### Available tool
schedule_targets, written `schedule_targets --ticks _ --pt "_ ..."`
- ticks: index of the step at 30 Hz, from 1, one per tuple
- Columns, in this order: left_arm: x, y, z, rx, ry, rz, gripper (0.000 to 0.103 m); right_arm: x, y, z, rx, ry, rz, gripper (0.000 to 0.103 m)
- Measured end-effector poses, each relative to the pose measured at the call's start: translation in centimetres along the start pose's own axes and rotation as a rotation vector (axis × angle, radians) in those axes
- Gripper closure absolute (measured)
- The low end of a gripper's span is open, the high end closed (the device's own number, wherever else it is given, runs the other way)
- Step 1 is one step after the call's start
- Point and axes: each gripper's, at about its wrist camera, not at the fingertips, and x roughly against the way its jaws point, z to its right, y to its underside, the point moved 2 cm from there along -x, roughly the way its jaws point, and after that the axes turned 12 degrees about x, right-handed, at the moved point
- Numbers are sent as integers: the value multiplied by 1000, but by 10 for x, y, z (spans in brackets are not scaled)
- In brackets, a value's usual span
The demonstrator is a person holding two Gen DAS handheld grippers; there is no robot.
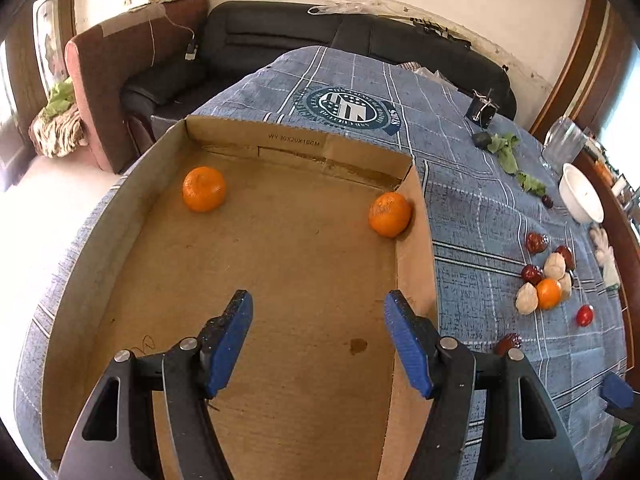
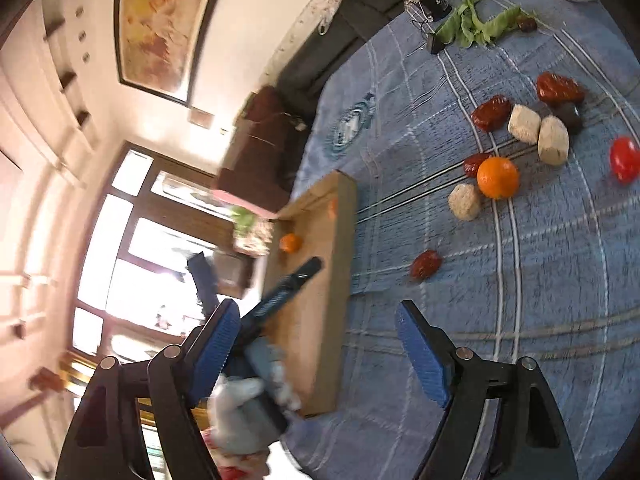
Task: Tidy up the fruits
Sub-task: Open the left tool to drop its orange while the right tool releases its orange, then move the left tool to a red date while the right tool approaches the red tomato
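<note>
A shallow cardboard box (image 1: 416, 240) sits on the blue checked tablecloth (image 1: 480, 208). Two oranges lie inside it, one at the far left (image 1: 204, 189) and one in the far right corner (image 1: 389, 215). My left gripper (image 1: 318, 338) is open and empty above the box floor. A third orange (image 2: 498, 177) lies on the cloth among red dates (image 2: 491, 112), pale walnuts (image 2: 464, 201) and a red tomato (image 2: 624, 159). My right gripper (image 2: 320, 354) is open and empty above the cloth beside the box (image 2: 320, 320), tilted.
A white bowl (image 1: 580, 194), a glass container (image 1: 566, 142), green leaves (image 1: 506, 150) and a small dark object (image 1: 482, 110) lie at the far right. A dark sofa (image 1: 300, 36) stands behind the table. A single date (image 2: 425, 265) lies near the box.
</note>
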Motion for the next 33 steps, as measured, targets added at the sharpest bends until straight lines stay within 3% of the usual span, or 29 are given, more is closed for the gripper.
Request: schedule_targets --ticks 2,4,7,11,14,17,19,20,22,24,25,31,33 --pt "1 0 1 -6 -1 7 36 8 2 4 -55 -41 30 11" --pt "3 -2 1 -1 12 16 36 21 0 7 -58 -2 48 11" --pt "16 -6 3 10 25 51 36 38 -8 8 57 197 77 11" --pt "53 -5 19 -45 61 141 36 66 -25 11 209 475 106 11" --pt "76 1 41 -92 137 166 35 94 -42 5 304 637 164 12" --pt "85 10 62 -121 196 164 33 126 -61 -19 418 751 282 12" --pt "85 15 79 -136 237 140 33 149 -73 -41 527 847 411 12" --pt "82 17 86 -139 258 122 33 161 -79 -53 596 918 487 12" --pt "74 23 100 -141 289 86 33 170 -92 -70 741 1145 601 13" --pt "65 28 110 -143 289 70 33 162 -108 -66 809 1470 590 13" --pt "60 31 114 -144 287 59 33 159 -111 -60 800 1494 555 12" --pt "25 46 126 -166 228 5 33 106 -82 14 629 1025 199 13" --pt "12 50 130 -177 205 -12 33 94 -65 41 560 924 129 13"
